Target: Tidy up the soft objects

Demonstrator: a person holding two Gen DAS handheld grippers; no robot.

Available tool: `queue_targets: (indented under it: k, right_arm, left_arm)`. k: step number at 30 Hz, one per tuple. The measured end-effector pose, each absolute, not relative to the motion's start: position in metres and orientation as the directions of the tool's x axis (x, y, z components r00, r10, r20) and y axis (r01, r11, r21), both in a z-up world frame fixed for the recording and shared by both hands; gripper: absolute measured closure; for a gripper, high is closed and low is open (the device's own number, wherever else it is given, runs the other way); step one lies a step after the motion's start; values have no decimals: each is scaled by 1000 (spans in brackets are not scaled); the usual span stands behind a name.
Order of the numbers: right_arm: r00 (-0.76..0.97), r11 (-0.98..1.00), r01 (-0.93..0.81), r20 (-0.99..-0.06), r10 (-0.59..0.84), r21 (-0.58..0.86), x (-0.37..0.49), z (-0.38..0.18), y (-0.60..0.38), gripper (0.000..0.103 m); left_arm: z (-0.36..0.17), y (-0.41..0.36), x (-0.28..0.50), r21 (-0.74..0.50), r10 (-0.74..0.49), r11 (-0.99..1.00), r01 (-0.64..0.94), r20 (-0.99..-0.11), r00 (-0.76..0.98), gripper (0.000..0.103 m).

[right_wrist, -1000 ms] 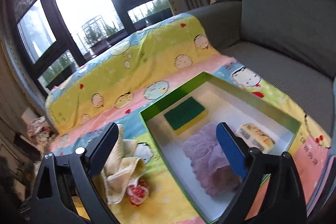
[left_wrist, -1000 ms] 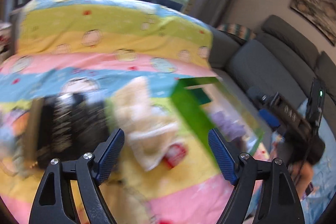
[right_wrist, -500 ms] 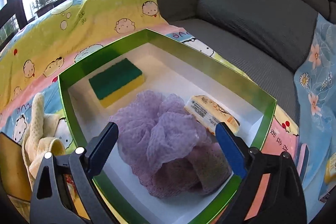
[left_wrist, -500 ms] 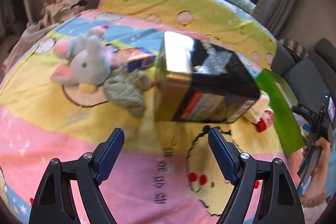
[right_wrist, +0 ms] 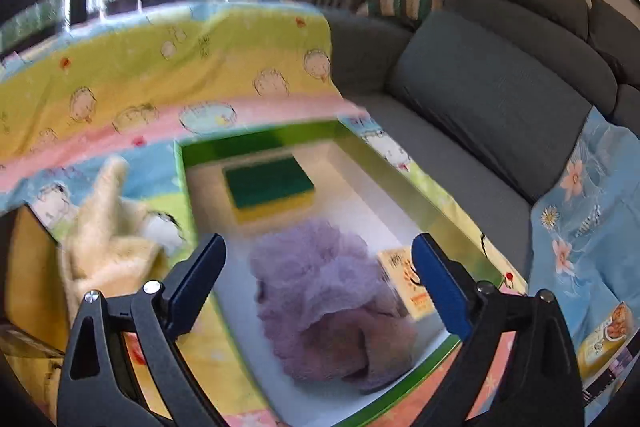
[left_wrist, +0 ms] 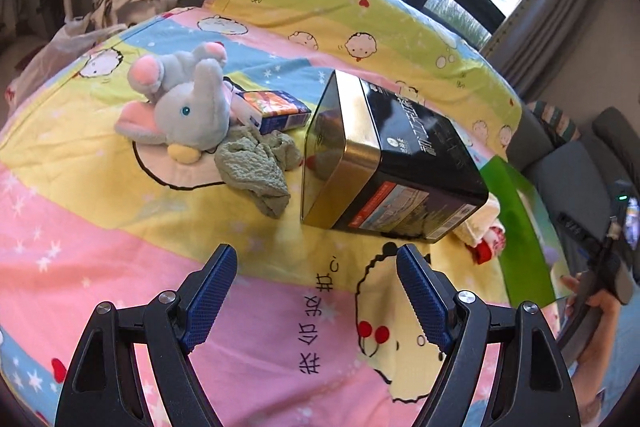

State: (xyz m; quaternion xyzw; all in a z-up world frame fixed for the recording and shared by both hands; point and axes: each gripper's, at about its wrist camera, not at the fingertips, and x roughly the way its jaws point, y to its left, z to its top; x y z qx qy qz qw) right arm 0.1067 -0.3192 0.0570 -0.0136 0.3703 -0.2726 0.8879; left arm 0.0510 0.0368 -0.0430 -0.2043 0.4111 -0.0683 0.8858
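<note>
**Both tongs open and empty over the cartoon blanket**

The left tongs (left_wrist: 316, 291) stand wide apart with nothing between the blue pads, held above the pink band of the cartoon blanket (left_wrist: 120, 227). Ahead of them and to the left lies a grey plush elephant (left_wrist: 188, 107) with pink ears, on its side. Touching its lower edge, nearer the tongs, is a crumpled green cloth (left_wrist: 260, 167). Just behind the elephant sits a small blue and orange carton (left_wrist: 276, 109). Straight ahead and slightly right of the left tongs stands a black and gold tin (left_wrist: 384, 163), tilted in this view, with the green cloth just beside its left face. Past the tin's right corner a cream towel (left_wrist: 482, 227) with a red patch pokes out, and beyond that runs the green wall of the box.

The right tongs (right_wrist: 318, 275) are likewise spread wide and grip nothing. They hover over the near end of the green box (right_wrist: 256, 139) with a white floor. Between the fingers, inside the box, lies a purple mesh puff (right_wrist: 320, 283). Further ahead in the box rests a green and yellow sponge (right_wrist: 270, 187). By the right finger, also inside, lies a yellow packet (right_wrist: 400, 279), partly hidden. Left of the box, outside it, the cream towel (right_wrist: 108, 239) lies bunched on the blanket. A grey sofa (right_wrist: 500, 99) runs to the right.
</note>
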Motion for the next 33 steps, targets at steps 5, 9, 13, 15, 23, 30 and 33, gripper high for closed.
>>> queue_targets:
  k: [5, 9, 13, 15, 23, 30, 33]
  right_arm:
    - [672, 963, 230, -739, -52, 141, 109, 67, -294, 5]
    - [579, 964, 137, -808, 109, 228, 140, 37, -267, 9]
    - [520, 971, 170, -852, 59, 170, 165, 10, -257, 14]
    - [495, 971, 185, -868, 42, 152, 178, -2, -263, 15]
    - [458, 979, 172, -889, 22, 113, 196, -31, -260, 43]
    - [551, 967, 202, -834, 18, 155, 180, -8, -270, 90]
    - [629, 965, 194, -777, 17, 178, 151, 34, -270, 90]
  left_arm:
    - [-41, 33, 51, -382, -261, 923, -46, -708, 656, 21]
    - [-43, 35, 53, -379, -249, 923, -67, -720, 648, 21]
    - [-44, 37, 52, -383, -247, 921, -73, -718, 651, 21]
    - [-46, 37, 54, -380, -246, 922, -73, -723, 646, 21]
    - [-54, 35, 60, -364, -242, 928, -79, -749, 617, 21]
    - [-53, 36, 59, -367, -242, 927, -79, -745, 622, 21]
    - [-53, 39, 61, -369, -241, 925, -86, -747, 620, 21]
